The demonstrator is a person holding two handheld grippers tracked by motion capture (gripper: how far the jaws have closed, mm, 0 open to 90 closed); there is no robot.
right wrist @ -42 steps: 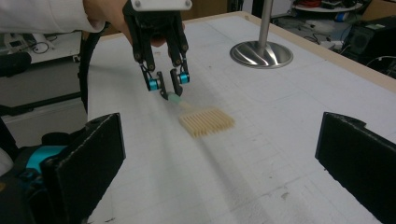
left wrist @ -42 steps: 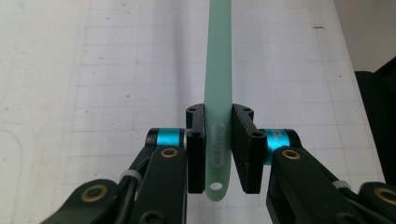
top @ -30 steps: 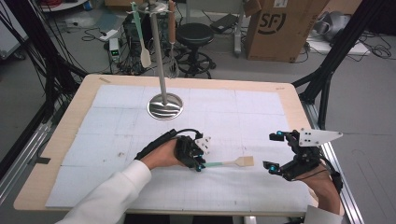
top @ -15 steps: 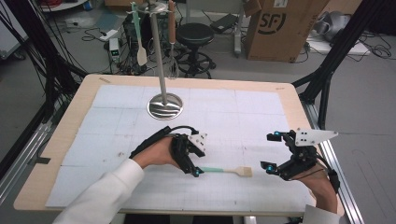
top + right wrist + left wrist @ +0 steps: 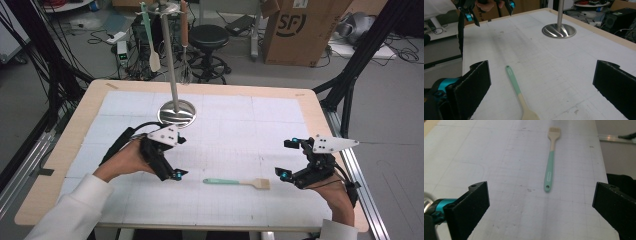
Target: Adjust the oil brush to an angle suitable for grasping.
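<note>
A pastry brush (image 5: 235,182) with a teal handle and a pale wooden head lies flat on the white mat near the table's front edge. It runs lengthwise up the middle of the left gripper view (image 5: 550,167) and lies low in the right gripper view (image 5: 517,92). My left gripper (image 5: 180,156) hovers to the left of the handle end, apart from it. Its jaws have just been opening and stand wide (image 5: 540,200) with nothing between them. My right gripper (image 5: 286,159) rests open to the right of the brush head (image 5: 541,85), and holds nothing.
A metal stand with a round base (image 5: 176,112) rises at the back middle of the mat. A spatula (image 5: 153,60) and a whisk (image 5: 185,70) hang from its top. The table's right edge (image 5: 330,135) lies close to my right hand. A cardboard box (image 5: 300,30) stands behind the table.
My left gripper let go of the brush's teal handle, opened wide and drew away to the left and upward. The brush stays flat on the mat. My right gripper has hardly moved.
</note>
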